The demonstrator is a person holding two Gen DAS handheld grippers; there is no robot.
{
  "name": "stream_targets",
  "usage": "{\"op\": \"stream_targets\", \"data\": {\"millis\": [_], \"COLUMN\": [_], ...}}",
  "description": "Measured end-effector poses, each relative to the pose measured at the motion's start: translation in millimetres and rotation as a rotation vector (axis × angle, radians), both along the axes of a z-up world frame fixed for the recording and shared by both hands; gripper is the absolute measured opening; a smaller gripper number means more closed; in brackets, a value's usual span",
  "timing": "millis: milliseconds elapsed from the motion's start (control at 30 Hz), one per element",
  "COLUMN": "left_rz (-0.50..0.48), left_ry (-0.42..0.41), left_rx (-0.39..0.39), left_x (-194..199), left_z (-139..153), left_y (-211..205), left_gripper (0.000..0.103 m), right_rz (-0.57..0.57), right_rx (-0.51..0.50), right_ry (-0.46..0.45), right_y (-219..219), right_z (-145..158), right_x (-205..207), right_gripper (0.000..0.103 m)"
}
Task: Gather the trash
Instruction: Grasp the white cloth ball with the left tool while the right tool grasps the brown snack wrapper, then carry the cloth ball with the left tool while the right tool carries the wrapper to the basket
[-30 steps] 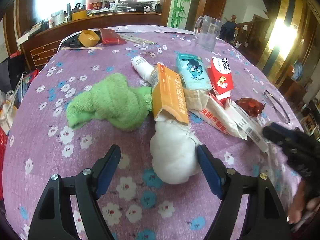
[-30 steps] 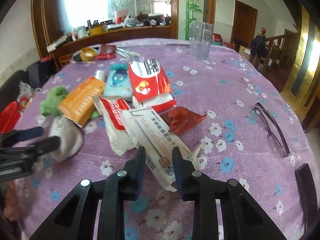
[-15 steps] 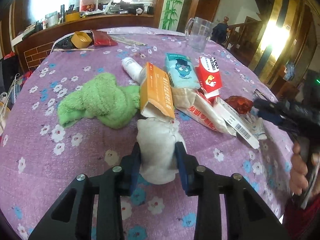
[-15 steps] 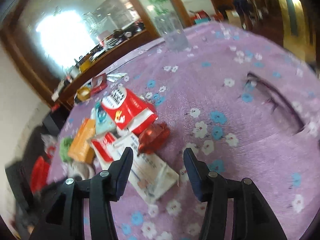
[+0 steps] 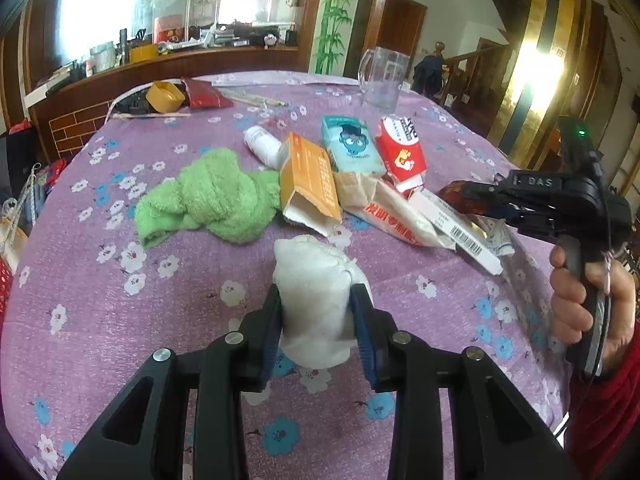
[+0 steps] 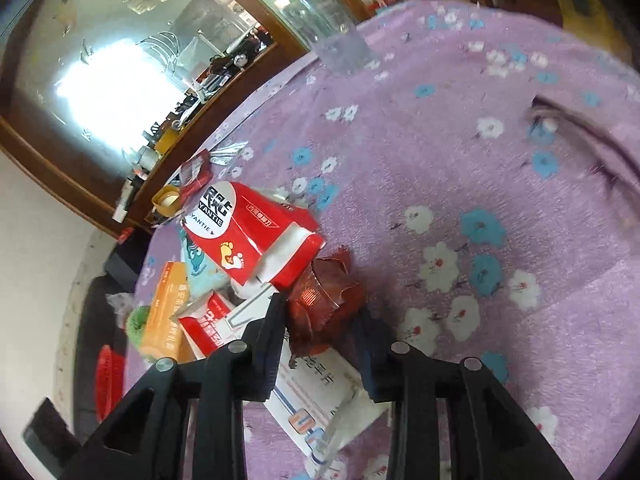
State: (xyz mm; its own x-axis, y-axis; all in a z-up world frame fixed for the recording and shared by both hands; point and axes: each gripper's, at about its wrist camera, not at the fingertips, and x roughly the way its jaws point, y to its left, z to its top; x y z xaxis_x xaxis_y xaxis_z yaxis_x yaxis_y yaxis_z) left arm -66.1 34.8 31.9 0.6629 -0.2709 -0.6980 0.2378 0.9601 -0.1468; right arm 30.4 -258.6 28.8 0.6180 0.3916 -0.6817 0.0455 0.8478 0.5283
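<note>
Claws changed: left (image 5: pixel 318 312) now clenches tissue wad (image 5: pixel 316 276); right (image 6: pixel 324 320) closing around red wrapper (image 6: pixel 326 300).

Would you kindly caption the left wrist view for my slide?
Left gripper clamps a white tissue wad above the floral tablecloth, litter pile beyond.

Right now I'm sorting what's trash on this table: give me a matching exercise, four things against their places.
1. white wad
2. red wrapper
3. green cloth
4. clear jug

A. table's far edge
B. between the right tool's fingers
C. left of the orange box
D. gripped by the left tool

Pairs: 1-D, 2-B, 3-C, 4-A
</note>
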Motion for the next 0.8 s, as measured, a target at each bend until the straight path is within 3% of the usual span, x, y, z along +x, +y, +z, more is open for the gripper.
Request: {"op": "stream_targets", "data": {"millis": [367,800], "left_rz": [0.023,0.06], "left_ry": [-0.05,-0.062], "left_rx": [-0.011,-0.018], "left_x": [-11.7,-27.4], "left_z": [14.6,22.2], "left_y": [12.2,27.6], "left_gripper": [0.033,0.033], "right_rz": [0.037,0.124], "right_rx": [-0.099,-0.127], "right_ry": [-0.224,-0.275], "right_y": [28.4,64.7], "right_z": [53.6,67.3], "right_x": [-77.9,-126.0], "right_gripper": [0.033,0.033]}}
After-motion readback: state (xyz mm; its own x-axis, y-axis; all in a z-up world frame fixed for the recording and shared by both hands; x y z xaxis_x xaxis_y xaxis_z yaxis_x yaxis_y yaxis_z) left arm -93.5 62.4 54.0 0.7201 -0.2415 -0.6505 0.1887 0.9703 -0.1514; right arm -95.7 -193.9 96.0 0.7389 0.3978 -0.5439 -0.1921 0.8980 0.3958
